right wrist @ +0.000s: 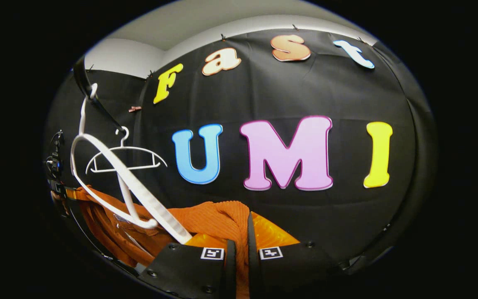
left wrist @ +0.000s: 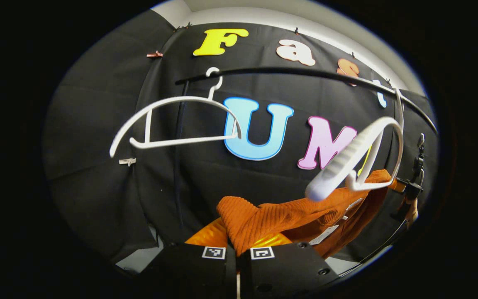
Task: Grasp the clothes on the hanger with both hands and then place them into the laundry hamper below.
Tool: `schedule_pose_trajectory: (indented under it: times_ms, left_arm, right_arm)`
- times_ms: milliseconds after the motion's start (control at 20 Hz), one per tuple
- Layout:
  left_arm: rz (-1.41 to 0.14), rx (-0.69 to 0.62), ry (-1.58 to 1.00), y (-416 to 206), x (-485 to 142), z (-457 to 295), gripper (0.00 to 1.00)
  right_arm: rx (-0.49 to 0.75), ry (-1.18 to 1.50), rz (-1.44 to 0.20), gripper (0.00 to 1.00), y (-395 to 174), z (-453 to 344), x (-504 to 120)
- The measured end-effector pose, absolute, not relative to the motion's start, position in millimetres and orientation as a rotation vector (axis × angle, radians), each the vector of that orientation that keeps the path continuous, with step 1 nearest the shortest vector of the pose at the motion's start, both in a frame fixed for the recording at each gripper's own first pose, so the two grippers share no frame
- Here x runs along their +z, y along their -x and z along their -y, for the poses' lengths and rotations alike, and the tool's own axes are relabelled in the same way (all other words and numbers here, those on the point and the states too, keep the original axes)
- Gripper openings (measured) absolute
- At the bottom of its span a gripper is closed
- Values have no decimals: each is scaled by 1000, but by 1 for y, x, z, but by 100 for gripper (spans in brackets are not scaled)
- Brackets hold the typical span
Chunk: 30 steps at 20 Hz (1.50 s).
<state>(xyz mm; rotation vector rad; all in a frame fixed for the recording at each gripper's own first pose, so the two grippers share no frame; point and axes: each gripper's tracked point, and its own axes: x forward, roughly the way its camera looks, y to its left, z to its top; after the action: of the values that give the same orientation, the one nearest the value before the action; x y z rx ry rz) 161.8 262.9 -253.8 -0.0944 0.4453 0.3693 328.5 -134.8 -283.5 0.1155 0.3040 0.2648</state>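
I have my left gripper (left wrist: 237, 253) with its fingers closed tight on a fold of the orange knit garment (left wrist: 272, 218), and my right gripper (right wrist: 239, 251) pinches another fold of it the same way. The garment hangs stretched between the two, below the black rail (left wrist: 305, 74), with a tilted white hanger (left wrist: 357, 160) just above it. A second bare white hanger (left wrist: 176, 122) hangs from the rail farther off
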Motion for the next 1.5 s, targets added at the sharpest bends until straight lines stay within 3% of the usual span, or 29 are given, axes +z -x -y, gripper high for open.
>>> schedule_pose_trajectory:
  times_ms: [450, 850, 1500]
  left_arm:
    - [-545, 419, 163, -107, -309, -226, 7]
    - [-573, 385, 206, -103, -324, -165, 7]
    - [-518, 131, 248, -170, -313, -48, 7]
  right_arm:
    - [247, -201, -511, 16, -258, 135, -347]
    - [409, -293, -604, 17, -208, 66, -353]
    - [638, -391, -648, 16, -163, -32, -329]
